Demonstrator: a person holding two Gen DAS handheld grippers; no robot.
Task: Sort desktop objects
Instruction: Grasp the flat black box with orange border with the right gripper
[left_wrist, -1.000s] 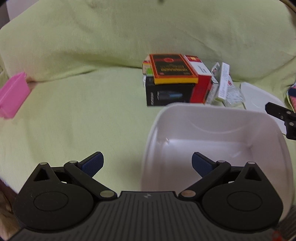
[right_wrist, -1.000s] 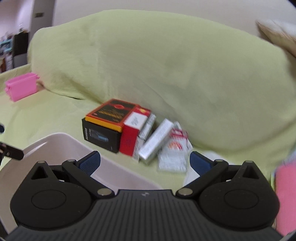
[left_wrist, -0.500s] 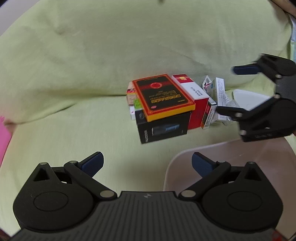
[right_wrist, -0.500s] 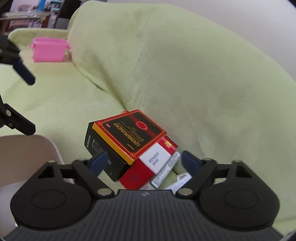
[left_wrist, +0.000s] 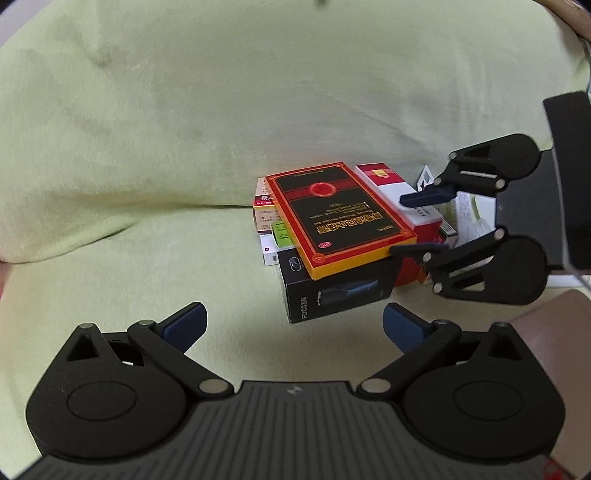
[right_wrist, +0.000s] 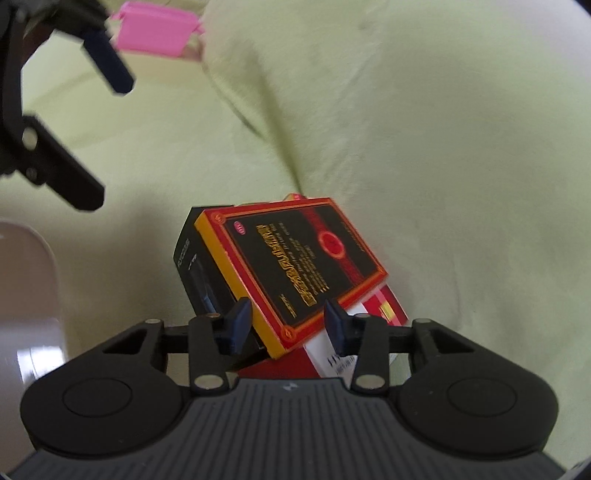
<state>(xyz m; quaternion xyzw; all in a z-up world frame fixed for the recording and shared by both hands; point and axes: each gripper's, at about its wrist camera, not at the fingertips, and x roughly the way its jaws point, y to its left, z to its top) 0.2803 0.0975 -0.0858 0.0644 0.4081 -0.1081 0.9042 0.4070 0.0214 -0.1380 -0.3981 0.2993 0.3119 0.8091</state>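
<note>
Right gripper (right_wrist: 288, 325) at the box pile on a green-covered sofa (left_wrist: 184, 129)

At frame centre, the orange box (left_wrist: 341, 218) lies atop a black box (left_wrist: 332, 291), a red box (left_wrist: 391, 188) beside it. The right fingers (right_wrist: 238, 325), half-spread, straddle the orange box's near corner without pinching it. The left gripper (left_wrist: 291, 325) hangs released, holding nothing.
</note>
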